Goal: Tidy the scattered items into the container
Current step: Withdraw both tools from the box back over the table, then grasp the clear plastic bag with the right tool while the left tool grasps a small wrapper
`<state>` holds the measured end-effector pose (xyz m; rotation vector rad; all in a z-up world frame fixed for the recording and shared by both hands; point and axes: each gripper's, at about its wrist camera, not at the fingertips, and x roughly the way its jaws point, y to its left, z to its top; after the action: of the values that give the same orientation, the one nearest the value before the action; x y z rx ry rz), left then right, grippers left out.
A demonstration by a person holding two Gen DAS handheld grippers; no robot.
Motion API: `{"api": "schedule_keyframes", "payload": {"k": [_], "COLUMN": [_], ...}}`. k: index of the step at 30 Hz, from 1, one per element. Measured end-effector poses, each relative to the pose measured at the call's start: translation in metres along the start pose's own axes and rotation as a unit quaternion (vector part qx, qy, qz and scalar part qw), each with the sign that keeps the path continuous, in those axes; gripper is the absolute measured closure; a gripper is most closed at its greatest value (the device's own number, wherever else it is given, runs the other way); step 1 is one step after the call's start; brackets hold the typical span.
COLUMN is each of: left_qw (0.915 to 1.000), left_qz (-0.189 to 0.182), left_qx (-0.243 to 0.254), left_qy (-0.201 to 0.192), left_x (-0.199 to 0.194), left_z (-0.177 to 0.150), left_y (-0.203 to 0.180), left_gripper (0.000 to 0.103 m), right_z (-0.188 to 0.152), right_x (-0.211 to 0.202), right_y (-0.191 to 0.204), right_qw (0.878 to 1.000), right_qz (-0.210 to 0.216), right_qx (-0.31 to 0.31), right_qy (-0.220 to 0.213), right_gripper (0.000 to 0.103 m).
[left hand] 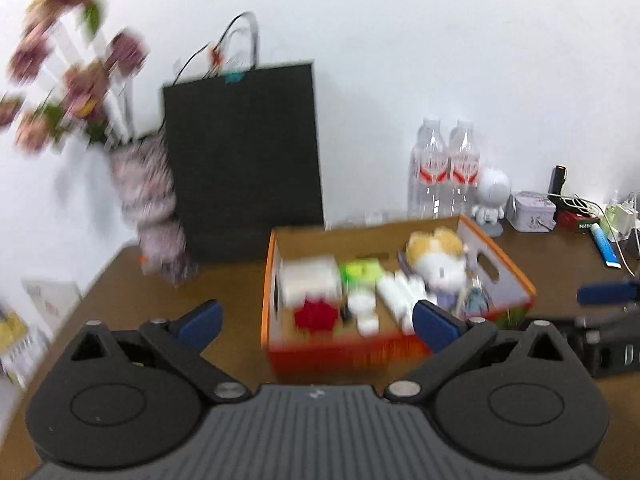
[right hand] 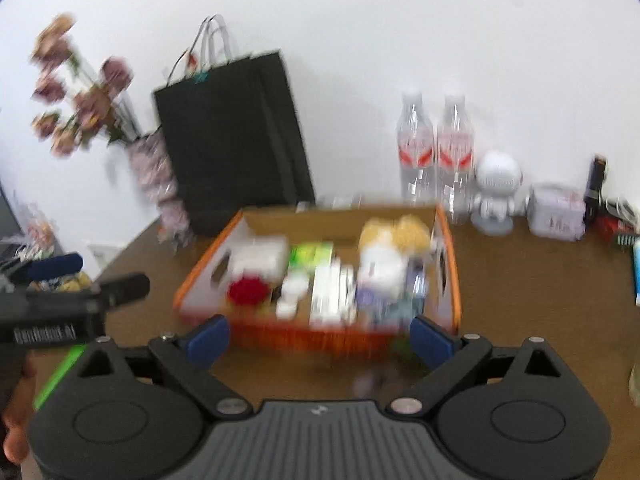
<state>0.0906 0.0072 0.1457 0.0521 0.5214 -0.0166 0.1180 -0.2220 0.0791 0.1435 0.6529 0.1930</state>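
Both views are blurred. The left gripper (left hand: 318, 322) has its jaws wide apart with nothing between them, and so does the right gripper (right hand: 320, 338). Each hangs above the brown counter (left hand: 120, 292), just short of the near wall of the orange box (left hand: 400, 350), which stands mid-counter. In the box lie a white block (left hand: 310, 280) with a red thing (left hand: 316, 314) in front of it, a green packet (left hand: 360, 270), white pieces (left hand: 400, 292) and a plush toy (left hand: 438, 258) at the right end. Behind the box stand a black bag (left hand: 244, 156), a vase of flowers (left hand: 150, 196), two bottles (left hand: 444, 168) and a white robot figure (left hand: 492, 192). In the right view the left gripper shows at the left edge, beside the box.
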Motion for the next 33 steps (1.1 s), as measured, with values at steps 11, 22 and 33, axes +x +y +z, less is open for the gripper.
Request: {"api": "schedule_keyframes", "payload": {"k": [11, 22, 33], "left_qw": [0.9991, 0.9983, 0.9978], "left_qz": [0.004, -0.010, -0.049], "left_qx": [-0.007, -0.006, 0.016], "left_qy": [0.043, 0.058, 0.041], "left_x": [-0.033, -0.025, -0.019], "left_z": [-0.154, -0.167, -0.151], "left_y": [-0.015, -0.015, -0.019], "left_gripper": [0.000, 0.000, 0.000], "right_z": [-0.170, -0.177, -0.167], "right_x": [-0.018, -0.013, -0.008], "right_y": [0.028, 0.023, 0.020], "right_qw": [0.998, 0.997, 0.996], "right_qz": [-0.047, -0.073, -0.073], "right_qx": [-0.049, -0.034, -0.039], "right_qy": [-0.003, 0.011, 0.020], "right_gripper": [0.006, 0.004, 0.003]}}
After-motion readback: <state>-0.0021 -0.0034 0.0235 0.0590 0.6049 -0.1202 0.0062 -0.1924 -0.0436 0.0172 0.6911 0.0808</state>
